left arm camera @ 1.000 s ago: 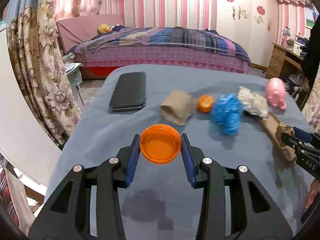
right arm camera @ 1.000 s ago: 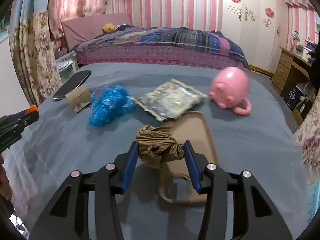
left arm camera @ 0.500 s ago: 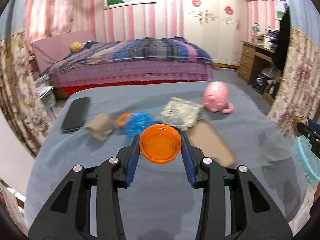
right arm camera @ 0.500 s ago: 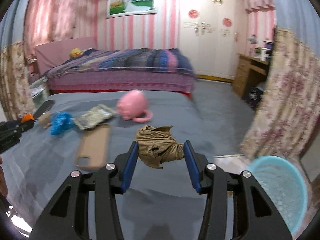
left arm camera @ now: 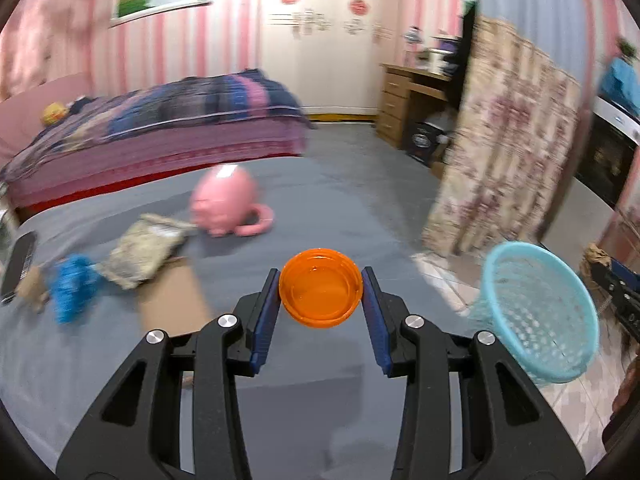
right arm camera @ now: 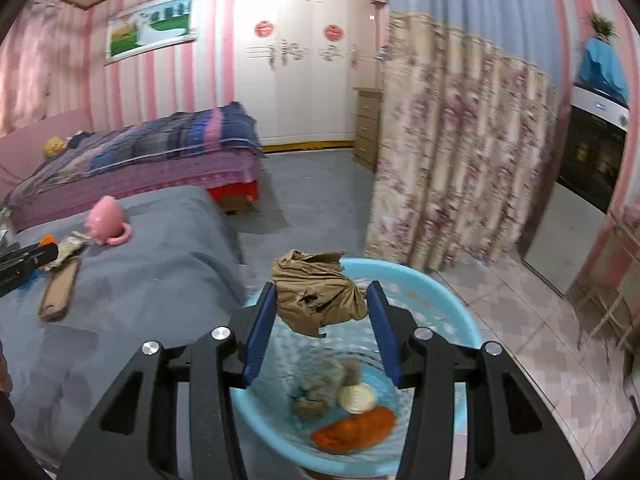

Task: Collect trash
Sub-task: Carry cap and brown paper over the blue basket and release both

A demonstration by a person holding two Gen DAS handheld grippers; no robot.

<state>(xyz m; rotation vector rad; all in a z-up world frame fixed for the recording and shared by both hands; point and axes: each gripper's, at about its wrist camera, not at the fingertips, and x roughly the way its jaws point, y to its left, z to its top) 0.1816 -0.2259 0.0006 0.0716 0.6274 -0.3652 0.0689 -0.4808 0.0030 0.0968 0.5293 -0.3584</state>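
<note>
My left gripper (left arm camera: 321, 298) is shut on an orange plastic lid (left arm camera: 321, 294) and holds it above the grey table (left arm camera: 340, 208). My right gripper (right arm camera: 322, 300) is shut on a crumpled brown paper wad (right arm camera: 318, 296) and holds it over the light blue basket (right arm camera: 436, 300), which stands on the floor off the table's right edge. The basket holds an orange scrap (right arm camera: 356, 428), a white lid (right arm camera: 357, 398) and brownish bits. The basket also shows in the left wrist view (left arm camera: 540, 312), right of my left gripper.
On the table lie a pink pig mug (left arm camera: 226, 204), a silvery packet (left arm camera: 146, 248), a blue crumpled bag (left arm camera: 72, 286), a brown cardboard piece (left arm camera: 174, 300) and a black phone (left arm camera: 18, 264). A flowered curtain (right arm camera: 452, 152) hangs behind the basket.
Both grippers have swung right with their loads. The right gripper has moved off the table and now hangs over the basket. The left gripper now faces the table's right end.
</note>
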